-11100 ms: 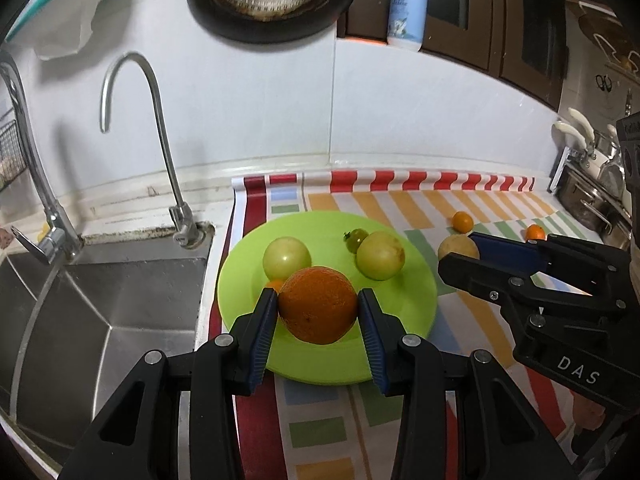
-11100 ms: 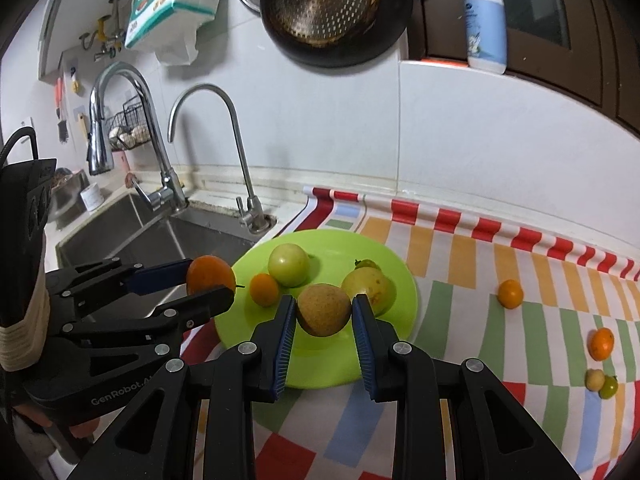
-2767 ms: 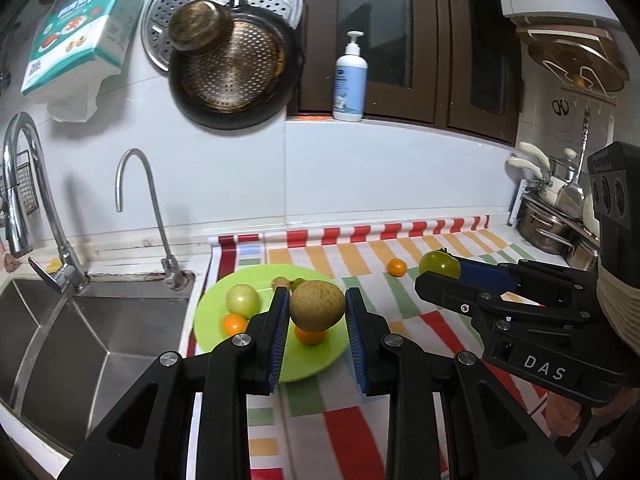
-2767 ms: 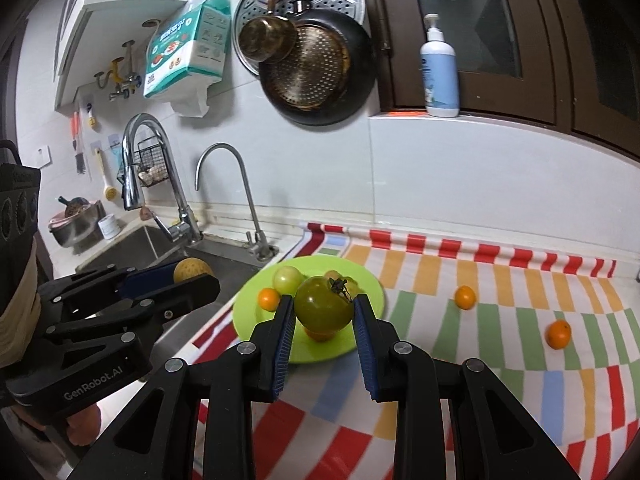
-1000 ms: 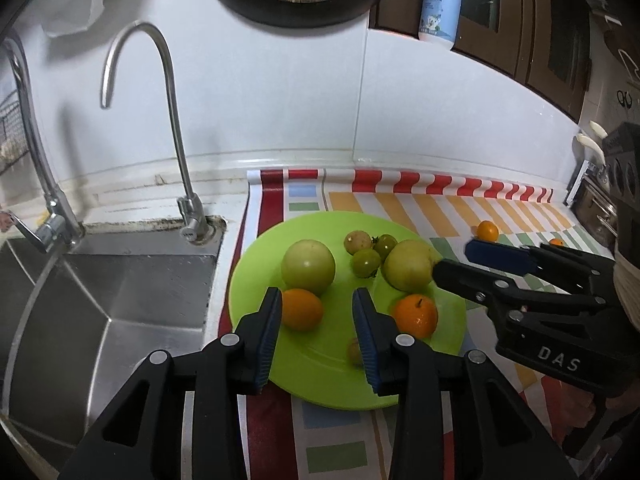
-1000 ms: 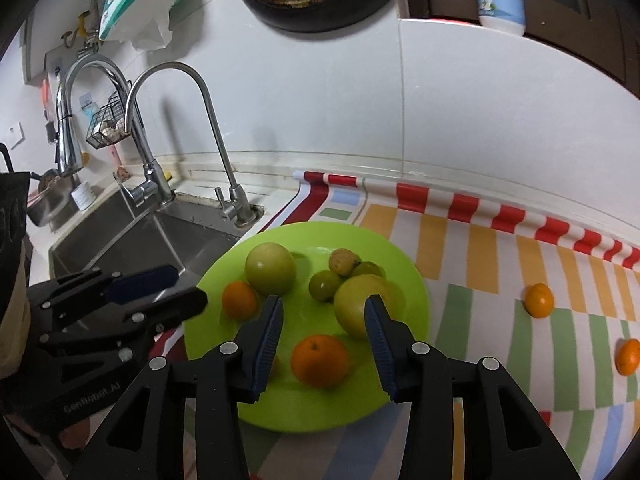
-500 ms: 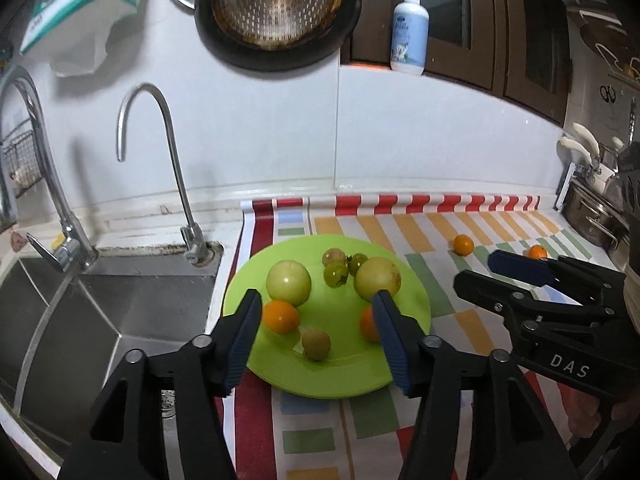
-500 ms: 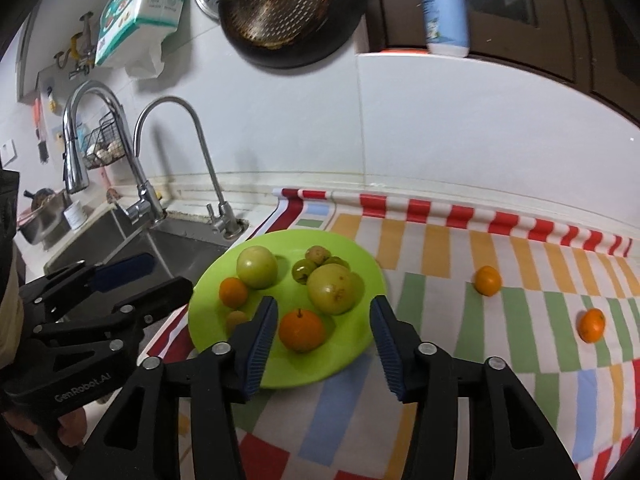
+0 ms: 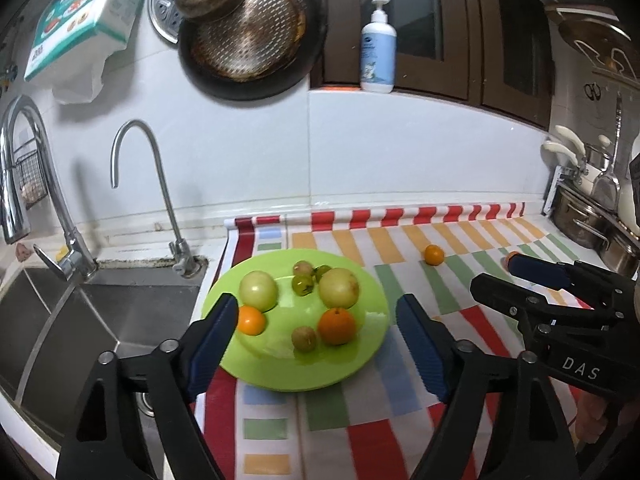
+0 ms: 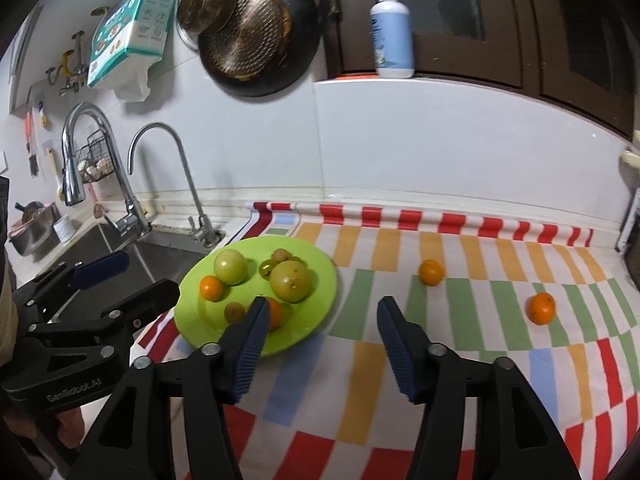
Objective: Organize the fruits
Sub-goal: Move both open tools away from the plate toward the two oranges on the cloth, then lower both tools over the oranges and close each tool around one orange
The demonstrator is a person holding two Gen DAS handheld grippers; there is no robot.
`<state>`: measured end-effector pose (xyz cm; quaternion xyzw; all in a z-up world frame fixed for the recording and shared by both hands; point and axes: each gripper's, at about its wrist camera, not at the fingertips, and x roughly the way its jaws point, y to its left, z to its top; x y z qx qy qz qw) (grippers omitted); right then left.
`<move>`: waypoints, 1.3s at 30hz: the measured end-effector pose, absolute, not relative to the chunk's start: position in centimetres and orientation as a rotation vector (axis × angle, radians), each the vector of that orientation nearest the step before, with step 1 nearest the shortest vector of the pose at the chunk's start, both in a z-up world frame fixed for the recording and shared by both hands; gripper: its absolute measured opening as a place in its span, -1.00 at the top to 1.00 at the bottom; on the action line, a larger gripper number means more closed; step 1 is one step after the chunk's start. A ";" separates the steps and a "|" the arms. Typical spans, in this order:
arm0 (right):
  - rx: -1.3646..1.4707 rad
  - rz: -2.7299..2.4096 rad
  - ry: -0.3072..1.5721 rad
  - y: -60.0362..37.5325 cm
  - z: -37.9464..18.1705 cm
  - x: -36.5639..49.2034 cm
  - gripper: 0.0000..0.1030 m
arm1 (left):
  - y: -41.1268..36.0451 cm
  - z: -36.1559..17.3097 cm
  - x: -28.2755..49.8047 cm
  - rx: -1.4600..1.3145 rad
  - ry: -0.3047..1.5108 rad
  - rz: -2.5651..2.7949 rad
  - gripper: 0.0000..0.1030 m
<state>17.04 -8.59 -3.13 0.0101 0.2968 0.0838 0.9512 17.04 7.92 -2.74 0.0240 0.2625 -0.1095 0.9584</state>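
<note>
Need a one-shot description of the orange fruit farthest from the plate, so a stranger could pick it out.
Start at the striped cloth right of the sink, with the green plate at its sink end. Two orange fruits lie on the bare cloth beyond the plate. Yours is the far-right orange, nearer the camera than the other loose orange and farthest from the plate.

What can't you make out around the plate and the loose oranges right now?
- Right wrist view: the right gripper's left finger covers part of an orange on the green plate.
- Left wrist view: the right gripper's fingertip hides most of the far orange.
- Small fruits at the plate's back: too small to identify.
</note>
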 end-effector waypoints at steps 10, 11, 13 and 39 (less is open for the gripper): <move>0.028 0.096 0.576 -13.0 -2.3 14.6 -0.28 | 3.6 -1.8 15.9 0.066 0.510 -0.251 -0.79; 0.029 0.086 0.574 -13.5 -2.3 14.4 -0.29 | 3.2 -1.7 15.9 0.068 0.509 -0.256 -0.80; 0.032 0.069 0.570 -14.5 -2.1 14.1 -0.30 | 2.4 -1.7 15.9 0.073 0.509 -0.267 -0.84; 0.048 -0.069 0.568 -23.9 -3.1 16.5 -0.37 | -7.2 -2.0 20.9 0.111 0.515 -0.359 -0.87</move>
